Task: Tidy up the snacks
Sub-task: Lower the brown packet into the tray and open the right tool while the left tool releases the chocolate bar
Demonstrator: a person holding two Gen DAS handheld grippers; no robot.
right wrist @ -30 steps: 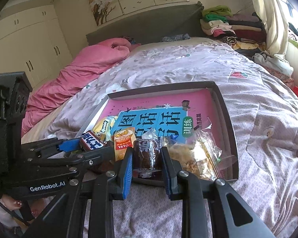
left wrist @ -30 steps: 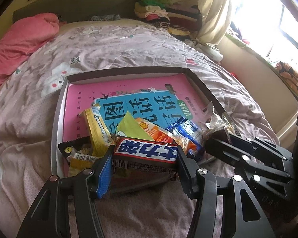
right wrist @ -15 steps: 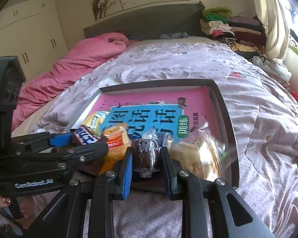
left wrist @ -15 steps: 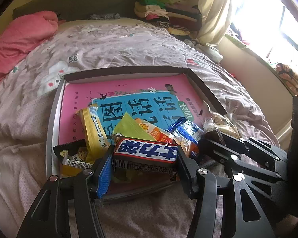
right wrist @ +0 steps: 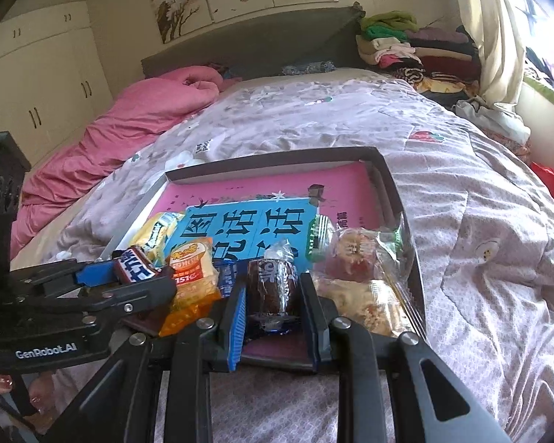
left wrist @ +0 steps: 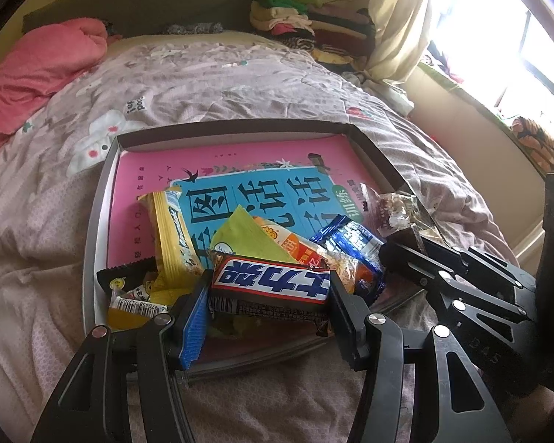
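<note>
Both grippers are inching toward the tray [left wrist: 380, 162]: my left gripper [left wrist: 267, 291] is clamping the chocolate bar [left wrist: 271, 283], my right gripper [right wrist: 273, 301] the brown cake [right wrist: 273, 288]; only its view is showing cupboards [right wrist: 37, 85].

Right wrist view. The right gripper [right wrist: 273, 304] clamps a dark brown wrapped cake [right wrist: 272, 288] between its two jaws — one blue-padded, one black — above the near edge of a shallow dark tray [right wrist: 382, 173] lying on a lilac quilt [right wrist: 480, 258]. At left, the left gripper [right wrist: 136, 271] grips a chocolate bar [right wrist: 134, 264]. An orange snack packet [right wrist: 192, 277] lies between the two; a clear-wrapped pastry [right wrist: 358, 280] sits just right of the cake, and a pink book [right wrist: 262, 199] lines the tray.
</note>
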